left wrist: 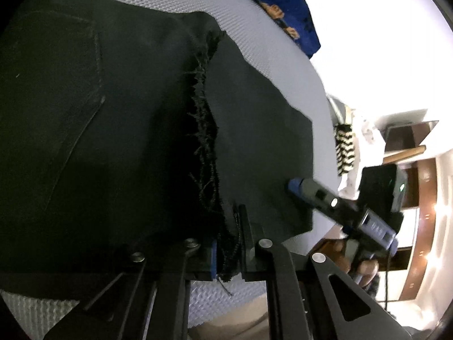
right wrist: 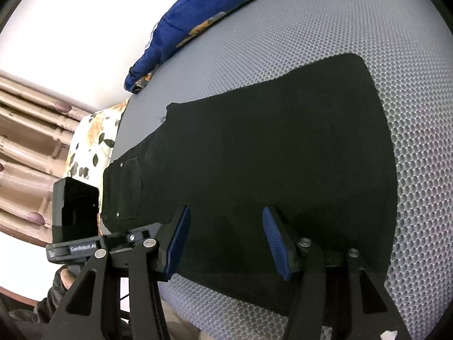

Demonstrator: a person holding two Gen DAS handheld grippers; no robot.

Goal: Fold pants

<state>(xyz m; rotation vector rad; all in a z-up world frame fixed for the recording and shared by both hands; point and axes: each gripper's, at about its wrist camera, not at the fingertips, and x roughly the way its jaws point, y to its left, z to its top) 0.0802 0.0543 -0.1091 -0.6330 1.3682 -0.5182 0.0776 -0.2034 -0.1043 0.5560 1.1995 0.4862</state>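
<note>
Black pants (right wrist: 269, 153) of a heavy, denim-like weave are lying spread flat on a pale grey mat (right wrist: 354, 28) whose surface is embossed all over with small honeycomb dimples. In the left wrist view the left gripper (left wrist: 228, 248) is pinching a raw, frayed edge (left wrist: 203, 130) of the cloth, loose threads sticking out along it; its jaws are standing nearly together with the fabric clamped between a blue ribbed pad and the black finger. A stitched back pocket (left wrist: 56, 85) with a curved seam is showing on the left of that view, and the right gripper's blue-tipped fingers are lying on the cloth near its right border. In the right wrist view the right gripper (right wrist: 225, 240) is resting over the near edge of the pants with its jaws standing apart, the ridged blue pads (right wrist: 276, 243) facing each other and clamping nothing. A plush dark blue blanket (right wrist: 198, 19) with orange motifs is bunching along the mat's far rim, and a cream floral cushion (right wrist: 93, 138) is lying beside the mat's left edge.
</note>
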